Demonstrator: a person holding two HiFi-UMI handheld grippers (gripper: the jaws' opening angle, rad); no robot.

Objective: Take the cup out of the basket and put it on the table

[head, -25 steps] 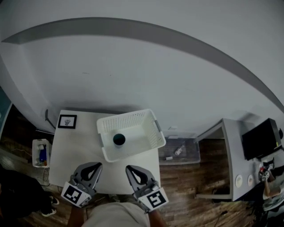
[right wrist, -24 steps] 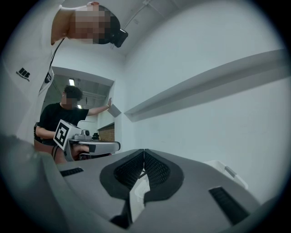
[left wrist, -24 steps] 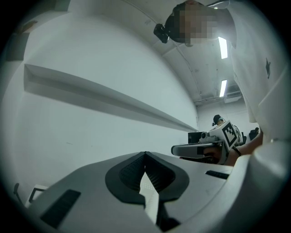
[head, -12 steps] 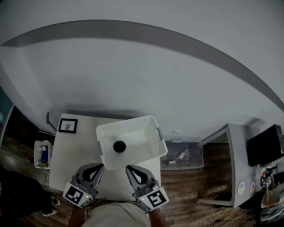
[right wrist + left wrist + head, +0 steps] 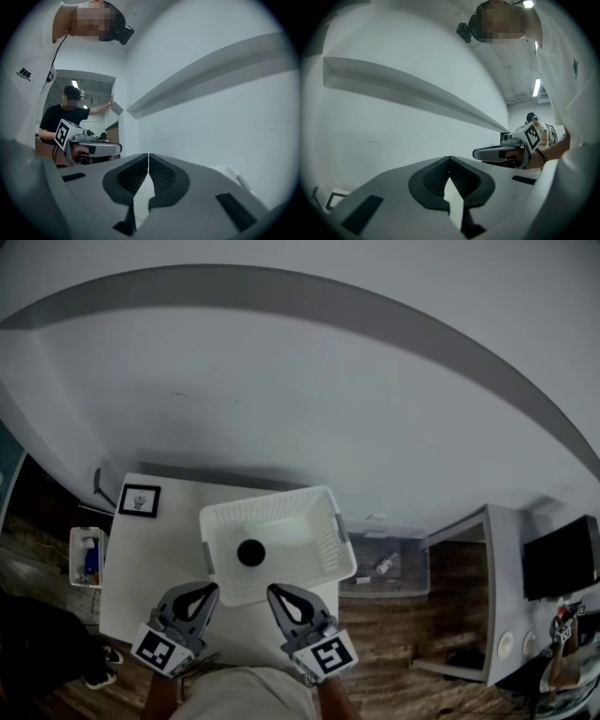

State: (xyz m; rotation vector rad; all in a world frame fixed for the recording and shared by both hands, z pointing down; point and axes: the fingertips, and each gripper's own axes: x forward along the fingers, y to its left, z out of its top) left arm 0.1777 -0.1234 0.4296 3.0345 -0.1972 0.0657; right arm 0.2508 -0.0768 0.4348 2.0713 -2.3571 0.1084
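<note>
Pale wall backs a white desk (image 5: pixel 141 559) whose right half carries a white lattice basket (image 5: pixel 281 507). On the basket's floor, toward its near left corner, sits the cup (image 5: pixel 250 552): small, dark, and round from above. The left gripper (image 5: pixel 207 588) and right gripper (image 5: pixel 274 591) hover over the desk's near edge, both with jaws pressed together and empty.

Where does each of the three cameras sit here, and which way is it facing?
Head view: on the person's head, facing steeply down at the table, basket and cup; left gripper, right gripper and shirt show at the bottom.
Left gripper view: on the left gripper, facing along its shut jaws at the wall; shirt at right.
Right gripper view: on the right gripper, facing along shut jaws at the wall; shirt at left.
Shared: each gripper view shows the other gripper.
</note>
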